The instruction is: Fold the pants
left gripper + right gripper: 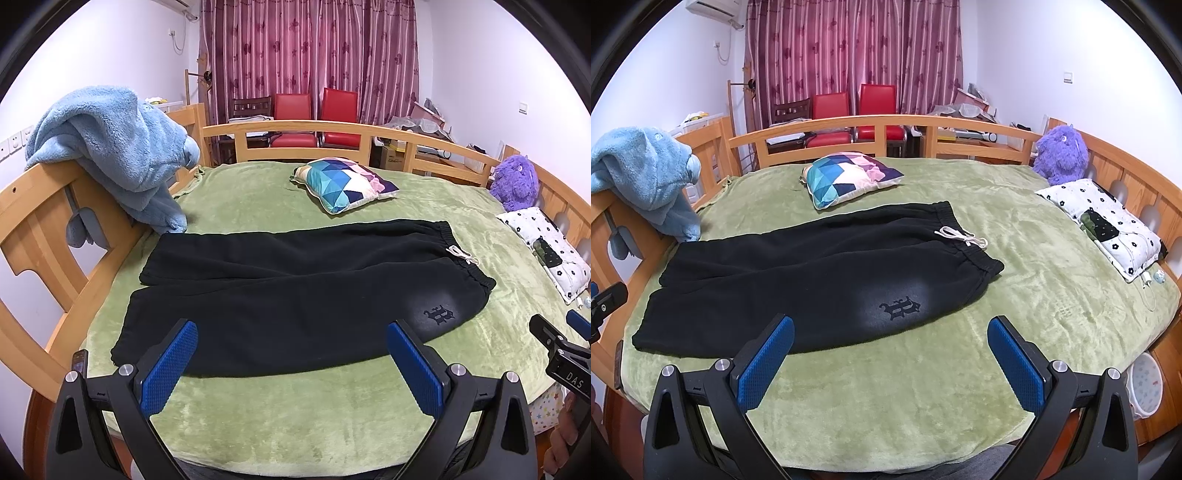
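Black pants (295,291) lie flat and unfolded on the green blanket (295,417) covering the bed. Long axis runs left–right across the bed, roughly parallel to its near edge. Waistband (465,254) points right, toward the floral pillow (550,247); leg cuffs (125,332) point left, toward the wooden side rail (40,206). Both legs side by side, far leg slightly offset behind the near one. White drawstring (960,236) lies at the waistband. Dark gothic emblem (899,308) faces up on the near leg, close to the waist.

Left gripper (291,365): jaws spread wide, nothing between them, held above the near edge of the blanket at the near leg, not touching the cloth. Right gripper (890,362): likewise wide open and empty, near the emblem end.

Surroundings: geometric cushion (849,177) beyond the pants, purple plush toy (1060,155) at the far right corner, blue fleece robe (114,155) draped over the left rail, red chairs (317,118) and maroon curtains (310,55) behind.
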{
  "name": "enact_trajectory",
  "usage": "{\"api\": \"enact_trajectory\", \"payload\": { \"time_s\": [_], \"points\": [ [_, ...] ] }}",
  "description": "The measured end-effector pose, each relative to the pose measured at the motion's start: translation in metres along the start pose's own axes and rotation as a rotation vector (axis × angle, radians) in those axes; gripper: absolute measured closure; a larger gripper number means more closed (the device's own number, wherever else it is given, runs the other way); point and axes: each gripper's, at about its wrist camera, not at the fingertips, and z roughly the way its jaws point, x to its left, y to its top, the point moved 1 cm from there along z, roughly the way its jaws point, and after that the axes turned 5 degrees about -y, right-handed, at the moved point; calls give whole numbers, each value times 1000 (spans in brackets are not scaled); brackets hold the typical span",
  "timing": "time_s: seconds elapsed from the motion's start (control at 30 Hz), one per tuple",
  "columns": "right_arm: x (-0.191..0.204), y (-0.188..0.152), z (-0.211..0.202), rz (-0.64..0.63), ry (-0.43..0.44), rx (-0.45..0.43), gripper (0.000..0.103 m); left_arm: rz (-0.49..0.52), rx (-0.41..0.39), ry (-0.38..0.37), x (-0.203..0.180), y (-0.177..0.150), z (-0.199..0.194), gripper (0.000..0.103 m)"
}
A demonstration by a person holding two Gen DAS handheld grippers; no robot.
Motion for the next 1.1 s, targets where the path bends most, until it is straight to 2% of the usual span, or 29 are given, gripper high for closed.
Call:
{"api": "enact_trajectory", "payload": {
  "time_s": [0.5,1.1],
  "points": [
    [4,-1,9,-4,-7,13,0,1,8,-13,-7,1,7,0],
    [11,2,40,-12,-19,48,0,-6,33,-19,-4,11,31,0]
  ]
}}
